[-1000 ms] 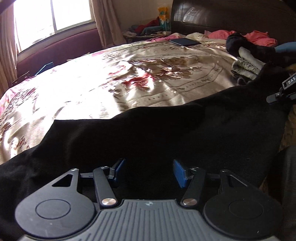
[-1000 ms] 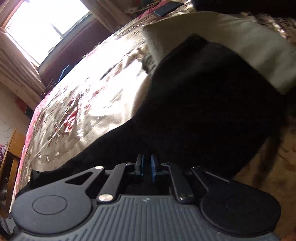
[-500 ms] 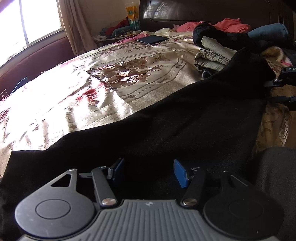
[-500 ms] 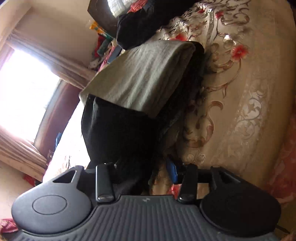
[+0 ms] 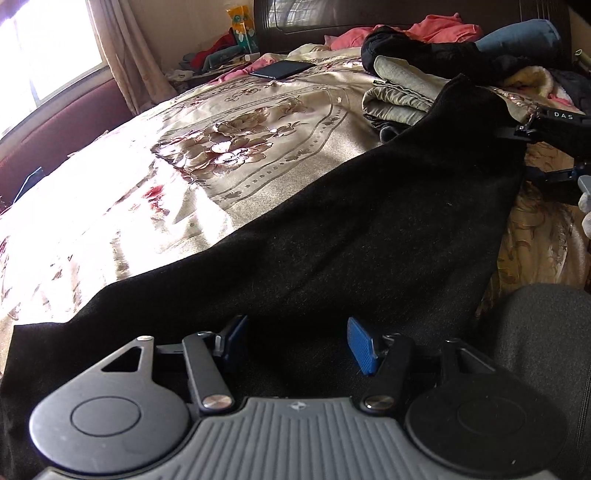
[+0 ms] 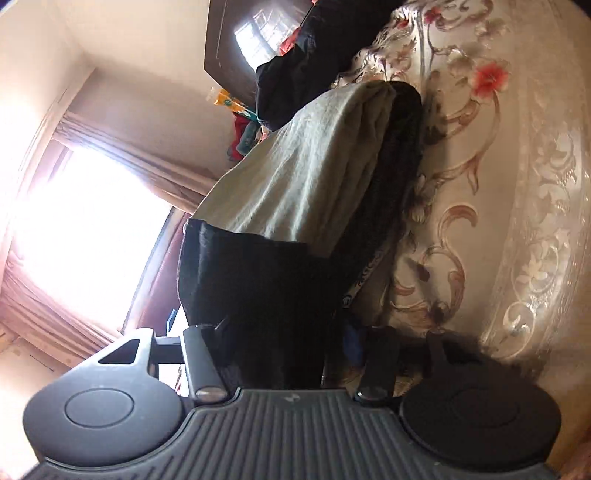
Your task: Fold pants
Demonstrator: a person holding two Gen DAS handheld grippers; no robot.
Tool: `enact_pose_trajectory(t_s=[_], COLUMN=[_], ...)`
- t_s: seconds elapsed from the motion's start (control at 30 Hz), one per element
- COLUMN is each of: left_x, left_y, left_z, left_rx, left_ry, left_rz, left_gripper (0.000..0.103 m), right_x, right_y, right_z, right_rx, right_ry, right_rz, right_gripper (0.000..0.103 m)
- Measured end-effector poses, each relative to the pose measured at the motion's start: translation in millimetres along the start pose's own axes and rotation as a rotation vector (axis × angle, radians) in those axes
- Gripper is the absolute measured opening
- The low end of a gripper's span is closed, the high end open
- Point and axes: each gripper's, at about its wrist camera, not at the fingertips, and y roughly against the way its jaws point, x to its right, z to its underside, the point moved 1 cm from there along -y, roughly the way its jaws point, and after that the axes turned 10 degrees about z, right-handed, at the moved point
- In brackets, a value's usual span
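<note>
Black pants (image 5: 351, 236) lie spread across the near side of the bed, running from the lower left up to the right, where one end rises against a stack of folded clothes. The bedspread (image 5: 229, 140) under them is shiny gold satin w/ a floral print, bright where window light hits it. A dark headboard (image 5: 332, 14) stands at the far end, curtain (image 5: 122, 55) at the left by the window. The folded olive-grey garment (image 5: 399, 96) sits on that stack just beside the raised end of the pants; in the right wrist view the same garment (image 6: 314, 166) lies partly over the black cloth. More clothes, pink and black, are heaped near the headboard. A dark tablet or phone (image 5: 282, 69) lies flat on the far part of the bedspread, well apart from the pants.

Left gripper (image 5: 295, 345) hangs over the near edge of the pants, jaws apart, blue pads clear of the fabric, nothing grasped. Right gripper (image 6: 284, 350) has just been opening its jaws; black cloth hangs between them, but the right pad is in shadow, so it looks released rather than clamped. Its black frame (image 5: 554, 129) shows at the right edge of the left view, next to the lifted end of the pants.
</note>
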Motion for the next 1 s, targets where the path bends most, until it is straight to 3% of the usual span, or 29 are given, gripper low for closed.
enact_pose_trajectory(t_s=[0.17, 0.23, 0.27, 0.3, 0.4, 0.5, 0.6, 0.67, 0.73, 0.77, 0.8, 0.83, 0.87, 0.93, 1.0], left_x=[1, 2, 2, 2, 4, 5, 8, 8, 8, 8, 8, 8, 8, 7, 0], left_y=[0, -1, -3, -3, -5, -6, -6, -6, -5, -6, -6, -6, -6, -4, 1], left_z=[-1, -1, -2, -2, -3, -5, -4, -4, -4, -4, -4, -3, -2, 2, 7], left_rx=[-0.015, -0.02, -0.024, -0.026, -0.032, -0.042, -0.043, -0.04, -0.029, -0.019, -0.011, -0.002, 0.006, 0.025, 0.042], left_ry=[-0.008, -0.013, -0.015, -0.017, -0.025, -0.032, -0.053, -0.054, -0.046, -0.038, -0.035, -0.034, -0.033, -0.02, 0.028], left_rz=[-0.006, -0.007, -0.009, -0.011, -0.02, -0.026, -0.033, -0.034, -0.032, -0.028, -0.023, -0.02, -0.018, -0.008, 0.023], left_gripper=[0.072, 0.073, 0.073, 0.073, 0.073, 0.073, 0.073, 0.074, 0.074, 0.074, 0.074, 0.074, 0.074, 0.074, 0.074], right_x=[-4, -7, -2, 3, -2, -10, -1, 8, 2, -2, -5, -9, -12, -28, -60], right_y=[14, 10, 0, -5, -9, 0, -2, -12, -16, -18, -19, -18, -15, 4, 20], right_z=[1, 1, 0, 1, -3, -5, -4, -2, -4, -4, -1, 0, -1, 2, 4], right_rx=[-0.065, -0.036, -0.04, -0.047, -0.046, -0.028, 0.01, -0.022, -0.025, -0.039, -0.068, -0.091, -0.117, -0.127, -0.127], right_ry=[-0.078, 0.032, 0.05, 0.031, 0.002, -0.033, 0.034, 0.024, 0.02, 0.02, 0.01, -0.024, -0.076, -0.125, -0.056], right_rz=[-0.229, -0.153, -0.074, -0.066, -0.142, -0.238, -0.161, -0.117, -0.169, -0.183, -0.179, -0.177, -0.209, -0.258, -0.256], right_gripper=[0.049, 0.046, 0.041, 0.036, 0.042, 0.04, 0.039, 0.035, 0.05, 0.052, 0.048, 0.024, 0.013, 0.01, 0.01])
